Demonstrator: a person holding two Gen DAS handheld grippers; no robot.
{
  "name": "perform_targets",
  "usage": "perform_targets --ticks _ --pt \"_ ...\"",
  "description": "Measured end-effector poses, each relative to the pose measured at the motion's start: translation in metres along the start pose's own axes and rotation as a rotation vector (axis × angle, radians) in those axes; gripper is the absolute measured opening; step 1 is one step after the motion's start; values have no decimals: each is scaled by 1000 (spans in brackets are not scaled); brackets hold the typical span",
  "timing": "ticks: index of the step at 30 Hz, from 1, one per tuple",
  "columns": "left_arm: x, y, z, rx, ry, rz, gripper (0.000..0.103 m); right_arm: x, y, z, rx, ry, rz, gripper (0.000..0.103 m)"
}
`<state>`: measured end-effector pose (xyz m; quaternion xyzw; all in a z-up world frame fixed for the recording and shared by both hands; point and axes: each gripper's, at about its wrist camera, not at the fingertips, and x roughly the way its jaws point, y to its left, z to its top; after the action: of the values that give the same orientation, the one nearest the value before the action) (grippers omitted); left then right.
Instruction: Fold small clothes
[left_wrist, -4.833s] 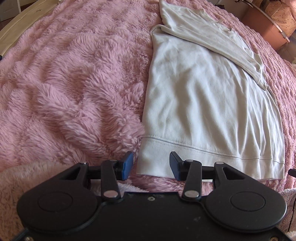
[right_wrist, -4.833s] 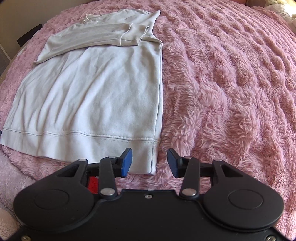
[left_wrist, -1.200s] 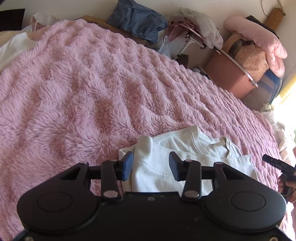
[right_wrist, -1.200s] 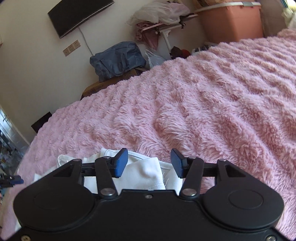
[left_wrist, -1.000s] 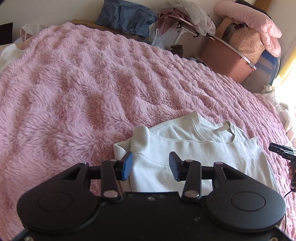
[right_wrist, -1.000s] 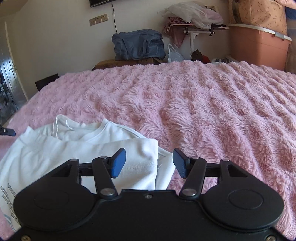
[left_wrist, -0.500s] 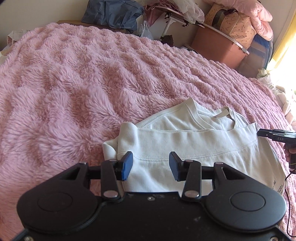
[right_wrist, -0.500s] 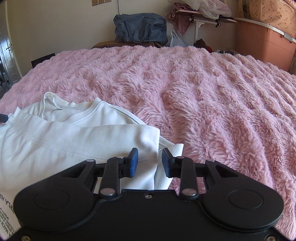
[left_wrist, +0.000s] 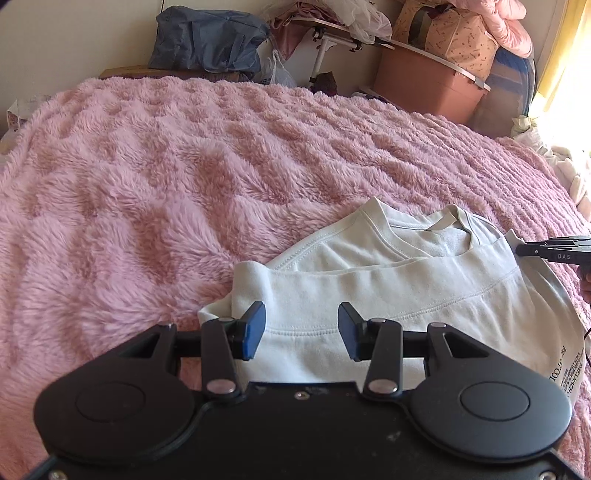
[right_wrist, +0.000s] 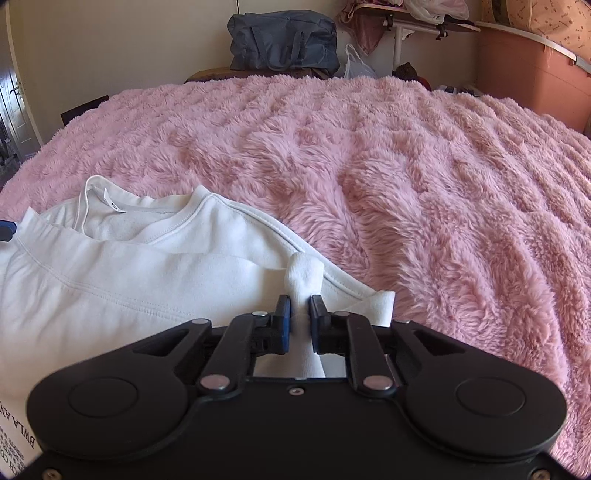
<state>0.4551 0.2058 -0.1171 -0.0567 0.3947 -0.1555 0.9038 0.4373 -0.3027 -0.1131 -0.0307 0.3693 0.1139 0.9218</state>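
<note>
Right gripper (right_wrist: 300, 309) fingers pinched on a hem corner of the white sweatshirt (right_wrist: 110, 288); left gripper (left_wrist: 301, 326) fingers wide, empty, over the other corner. Shirt lies half-folded on the pink blanket (right_wrist: 424, 177) (soft, light, limp); grab the thick ribbed hem corners.

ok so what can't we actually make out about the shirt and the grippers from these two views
- Left wrist view: the near part of the white shirt is hidden behind the open left gripper.
- Right wrist view: the pinched fabric behind the right gripper is covered by its body.
- Both views: the printed text is cut off and too small to read.
- The folded-under sleeves lie under the top layer.
</note>
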Motion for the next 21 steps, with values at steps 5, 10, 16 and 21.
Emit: perform_targets --ticks 5,10,16,21 --pt "4 13 1 -43 22 69 45 -2 -3 1 22 -9 14 11" --pt "18 19 -5 -83 63 42 39 -1 -4 1 45 -5 11 11" --pt "13 16 -4 -105 22 -1 5 -2 -4 1 51 -12 8 11" --pt "-16 14 -2 -155 -52 -11 5 -13 -9 5 101 -74 11 9"
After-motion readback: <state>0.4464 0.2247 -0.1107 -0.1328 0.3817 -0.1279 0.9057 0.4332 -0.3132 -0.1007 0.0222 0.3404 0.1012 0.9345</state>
